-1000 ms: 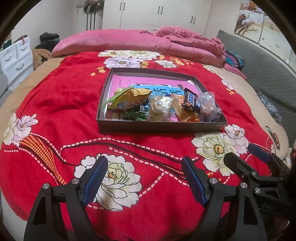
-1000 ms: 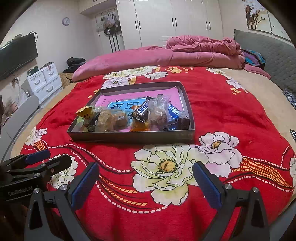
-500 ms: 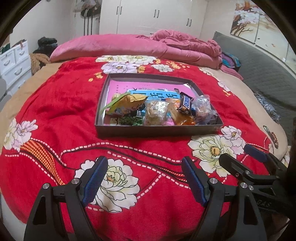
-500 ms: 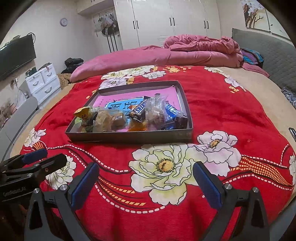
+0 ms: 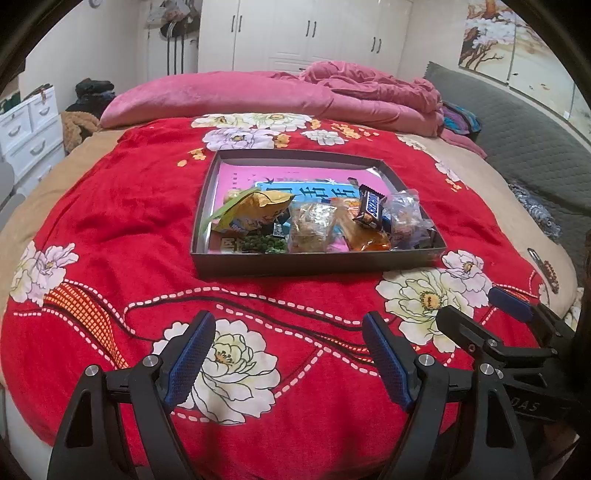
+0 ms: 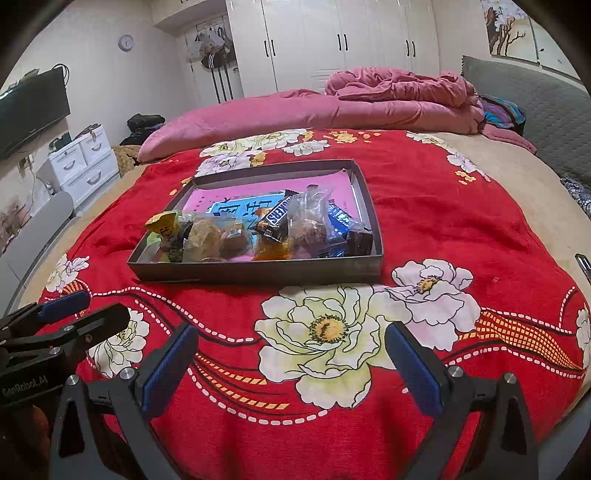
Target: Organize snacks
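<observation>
The left gripper [image 5: 286, 354] is hanging over the near part of the bed, its blue-padded fingers [image 5: 190, 356] standing wide apart and gripping nothing; only a white flower on the red blanket [image 5: 122, 206] is showing between them. The right gripper [image 6: 291, 365] is hovering just beside it, fingers [image 6: 417, 373] equally wide apart and empty, framing a large cream flower. Each gripper is appearing at the edge of the other's view, at the right of the left wrist view and at the left of the right wrist view.

Ahead of both pairs of fingers, well apart from them, a shallow dark tray [image 5: 317, 264] is lying flat on the blanket, and the snacks are crowding its near half. From the left fingers' side, a yellow bag [image 5: 258, 212] is sitting ahead and slightly left, with green peas [image 5: 264, 243] just in front of it against the near wall. A clear packet [image 5: 312, 227] is resting next to them, then an orange packet [image 5: 364, 238] with a Snickers bar [image 5: 369, 206] propped on it. A second clear bag [image 5: 406, 218] is occupying the right corner. The tray's far half is showing a pink and blue printed sheet [image 5: 295, 175].

Beyond the tray, a pink quilt [image 5: 280, 96] is lying bunched across the far side of the bed, with white wardrobes [image 5: 306, 33] behind it.
</observation>
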Action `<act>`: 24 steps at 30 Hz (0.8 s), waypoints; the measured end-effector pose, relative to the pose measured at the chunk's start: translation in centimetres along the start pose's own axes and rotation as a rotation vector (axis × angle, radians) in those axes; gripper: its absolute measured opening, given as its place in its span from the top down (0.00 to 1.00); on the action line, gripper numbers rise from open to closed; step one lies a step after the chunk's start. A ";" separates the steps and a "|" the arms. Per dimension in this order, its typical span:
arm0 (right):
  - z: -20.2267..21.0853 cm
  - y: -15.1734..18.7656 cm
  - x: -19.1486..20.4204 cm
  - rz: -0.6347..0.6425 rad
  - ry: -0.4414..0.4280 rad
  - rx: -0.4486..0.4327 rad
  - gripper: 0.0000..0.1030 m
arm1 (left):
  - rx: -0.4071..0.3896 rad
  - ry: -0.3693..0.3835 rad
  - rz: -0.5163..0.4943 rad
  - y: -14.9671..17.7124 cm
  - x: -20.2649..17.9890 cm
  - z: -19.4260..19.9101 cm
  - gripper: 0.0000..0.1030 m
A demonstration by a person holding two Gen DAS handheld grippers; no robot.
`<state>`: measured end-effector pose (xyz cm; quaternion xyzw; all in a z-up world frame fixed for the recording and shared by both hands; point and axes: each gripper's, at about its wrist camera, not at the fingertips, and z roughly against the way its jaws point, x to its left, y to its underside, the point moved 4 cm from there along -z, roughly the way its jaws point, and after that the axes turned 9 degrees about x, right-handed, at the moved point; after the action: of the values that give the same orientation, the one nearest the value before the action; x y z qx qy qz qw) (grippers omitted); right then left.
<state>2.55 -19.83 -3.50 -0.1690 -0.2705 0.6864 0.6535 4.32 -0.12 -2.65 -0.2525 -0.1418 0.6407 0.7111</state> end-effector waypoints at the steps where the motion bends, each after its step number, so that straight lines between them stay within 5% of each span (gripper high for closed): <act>1: 0.0 0.0 0.0 -0.001 0.000 0.001 0.01 | 0.001 0.000 0.001 0.0 0.0 0.0 0.20; 24: 0.4 0.0 -0.3 -0.004 0.015 -0.013 0.01 | -0.010 -0.014 0.027 -0.3 0.6 0.1 0.20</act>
<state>2.35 -20.16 -3.16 -0.1777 -0.2703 0.6822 0.6557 4.56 0.52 -2.47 -0.2535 -0.1465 0.6511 0.7003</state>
